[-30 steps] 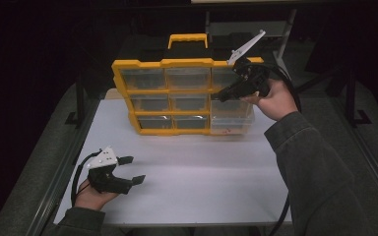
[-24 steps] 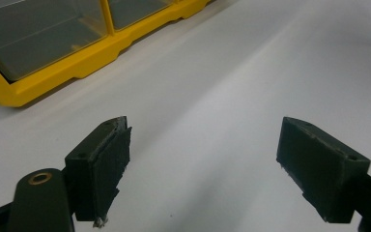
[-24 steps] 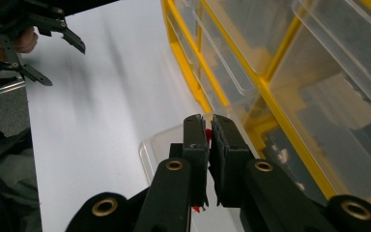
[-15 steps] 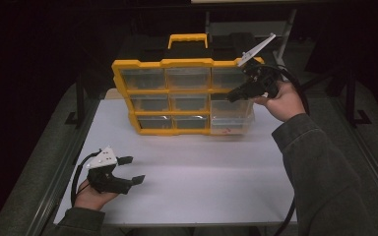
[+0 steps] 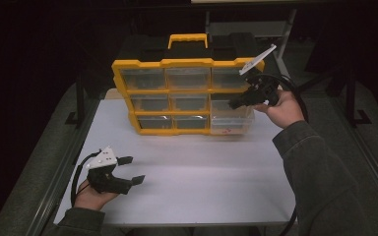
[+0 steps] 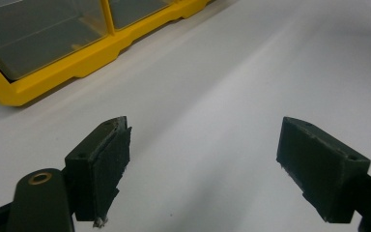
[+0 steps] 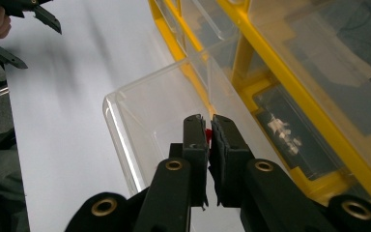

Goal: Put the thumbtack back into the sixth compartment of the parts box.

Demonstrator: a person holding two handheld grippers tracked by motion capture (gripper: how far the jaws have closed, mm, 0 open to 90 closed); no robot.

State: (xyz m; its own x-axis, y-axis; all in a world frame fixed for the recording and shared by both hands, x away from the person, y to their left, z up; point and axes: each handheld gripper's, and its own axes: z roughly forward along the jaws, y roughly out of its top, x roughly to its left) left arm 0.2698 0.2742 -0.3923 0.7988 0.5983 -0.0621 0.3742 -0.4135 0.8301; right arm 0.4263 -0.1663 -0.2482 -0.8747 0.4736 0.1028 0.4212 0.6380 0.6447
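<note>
White table with dark rails along both sides. Standing upright on its far half, a yellow organizer of clear drawers; one clear drawer pulled out onto the tabletop.

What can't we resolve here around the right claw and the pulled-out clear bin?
- Red item in the right claw: right gripper view, pads cover all but a sliver; identity unclear.
- Clear bin contents: high view, too small, red specks only.
- Yellow organizer drawer contents: high view, dim behind glare.
- Left claw: open, nothing between its pads.
</note>
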